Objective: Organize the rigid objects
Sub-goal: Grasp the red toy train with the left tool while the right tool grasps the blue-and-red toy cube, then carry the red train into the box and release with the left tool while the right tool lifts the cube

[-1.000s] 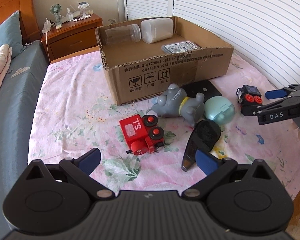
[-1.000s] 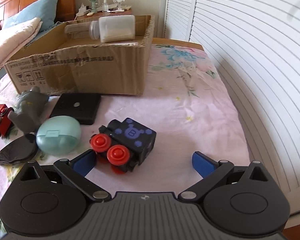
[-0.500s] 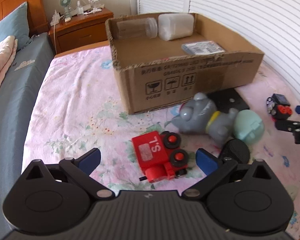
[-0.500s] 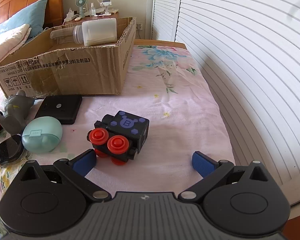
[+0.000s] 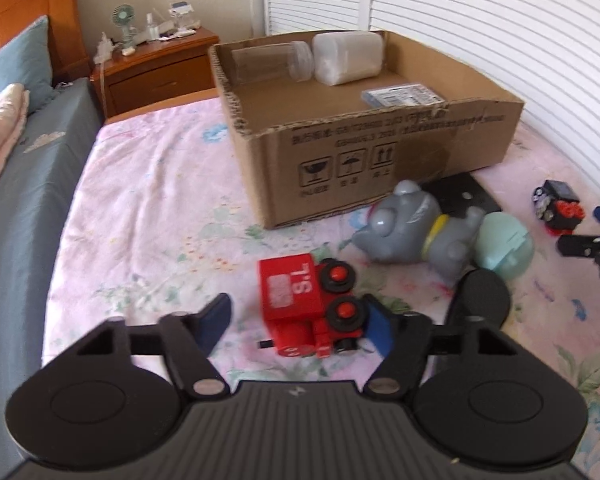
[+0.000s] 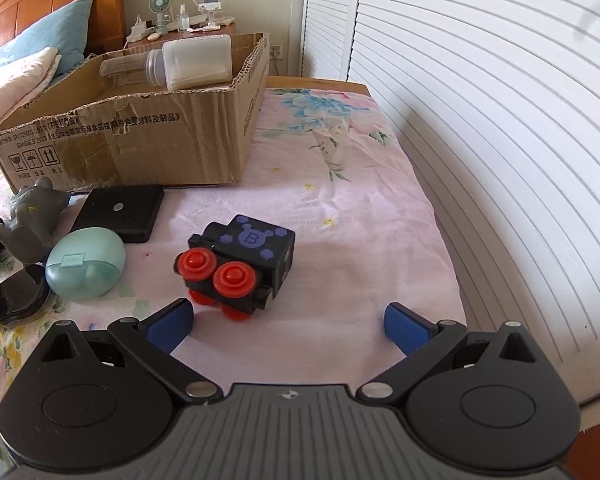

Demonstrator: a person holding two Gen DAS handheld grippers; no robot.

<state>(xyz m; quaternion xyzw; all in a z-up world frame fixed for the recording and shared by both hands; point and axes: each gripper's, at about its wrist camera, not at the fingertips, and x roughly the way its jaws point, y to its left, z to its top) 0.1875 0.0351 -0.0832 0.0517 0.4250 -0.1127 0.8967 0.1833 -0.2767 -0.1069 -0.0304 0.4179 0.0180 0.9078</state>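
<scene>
Meanwhile, the left gripper (image 5: 298,326) straddles a red toy train (image 5: 306,306), jaws apart; the right gripper (image 6: 286,320) gapes before a black toy train (image 6: 238,264).

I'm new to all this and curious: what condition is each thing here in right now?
Left hand-held gripper: open, straddling the train.
Right hand-held gripper: open, holding nothing.
Red toy train: on the bed, tipped on its side.
Black toy train: on its side, untouched.
Cardboard box: open-topped.
Mint case: shut.
</scene>
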